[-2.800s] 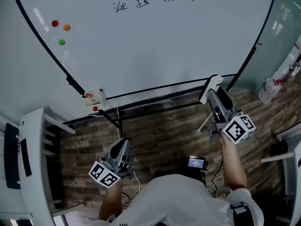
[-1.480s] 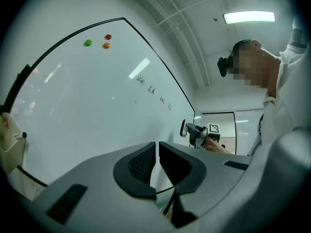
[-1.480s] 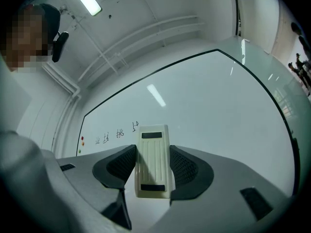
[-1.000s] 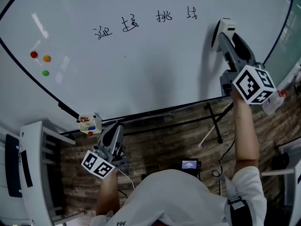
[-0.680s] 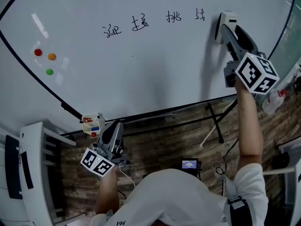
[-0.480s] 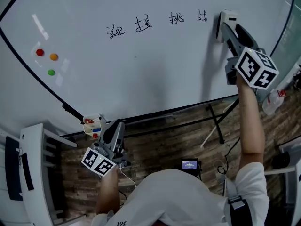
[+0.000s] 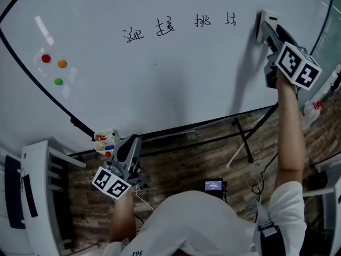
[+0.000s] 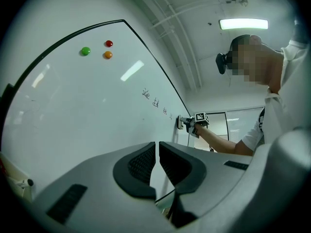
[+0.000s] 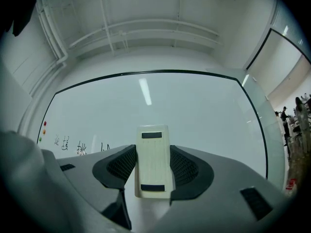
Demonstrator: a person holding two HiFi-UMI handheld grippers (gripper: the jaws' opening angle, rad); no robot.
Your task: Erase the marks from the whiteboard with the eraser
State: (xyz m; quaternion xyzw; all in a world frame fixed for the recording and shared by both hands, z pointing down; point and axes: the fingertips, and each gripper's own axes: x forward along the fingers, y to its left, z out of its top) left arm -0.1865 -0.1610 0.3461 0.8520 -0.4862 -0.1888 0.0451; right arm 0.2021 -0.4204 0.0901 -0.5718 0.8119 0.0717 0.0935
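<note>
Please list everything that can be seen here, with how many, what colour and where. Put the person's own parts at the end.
whiteboard: one, white with a dark frame, fills the upper head view
written marks: four groups, dark, in a row near the board's top
magnets: three, red, orange and green, on the board's left part
eraser: one, cream, at the board to the right of the marks
small box: one, white, at the board's lower left edge
screen device: one, dark, on the wooden floor
bottle: one, clear, far right
left gripper: grey, held low, jaws together, empty
right gripper: grey, raised, shut on the eraser
</note>
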